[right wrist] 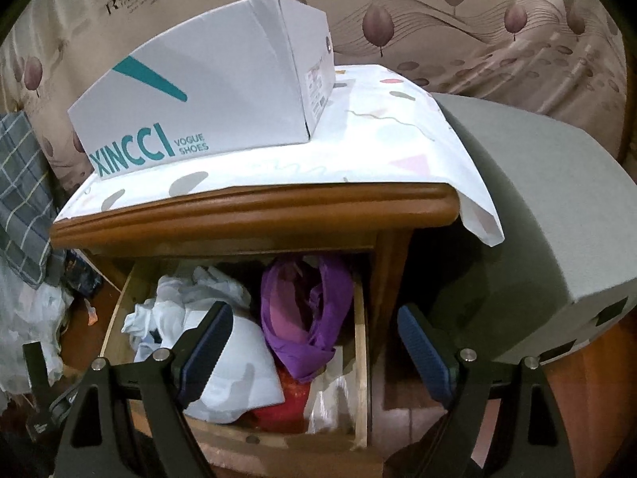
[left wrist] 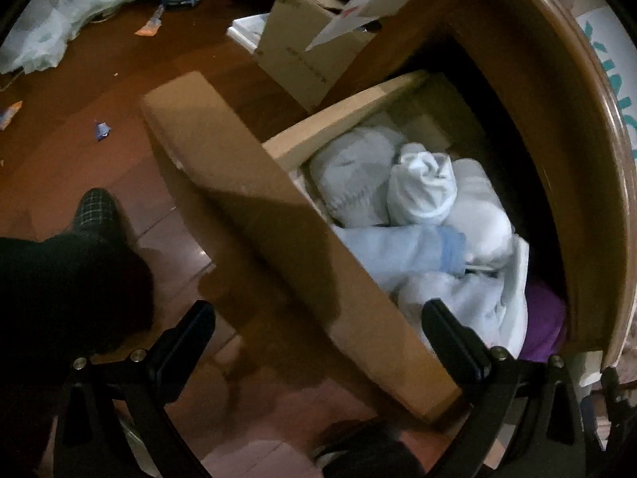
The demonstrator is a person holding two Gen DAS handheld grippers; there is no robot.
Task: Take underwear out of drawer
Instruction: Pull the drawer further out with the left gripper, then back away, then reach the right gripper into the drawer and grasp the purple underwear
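The right tongs (right wrist: 314,342) stand wide apart with nothing between them, hanging over the open drawer (right wrist: 360,338) of a wooden nightstand (right wrist: 254,209). Between their fingers, in the right half of the drawer, lies a crumpled piece of purple underwear (right wrist: 306,314), with something red (right wrist: 284,402) just under its near end. A white garment (right wrist: 243,370) fills the left half, partly behind the left finger. On the nightstand a patterned white sheet (right wrist: 382,135) covers the top, and a white shoe box (right wrist: 203,91) marked XINCCI sits on it.

The left tongs (left wrist: 318,328) are likewise spread wide and grip nothing; they straddle the drawer front (left wrist: 254,215), one finger over the brown floor (left wrist: 79,119), the other over the drawer's contents. There, rolled pale bundles (left wrist: 386,191) of white, grey and light blue cloth lie packed together, and the purple underwear (left wrist: 543,318) shows at the far right corner. A cardboard box (left wrist: 306,47) stands on the floor beyond
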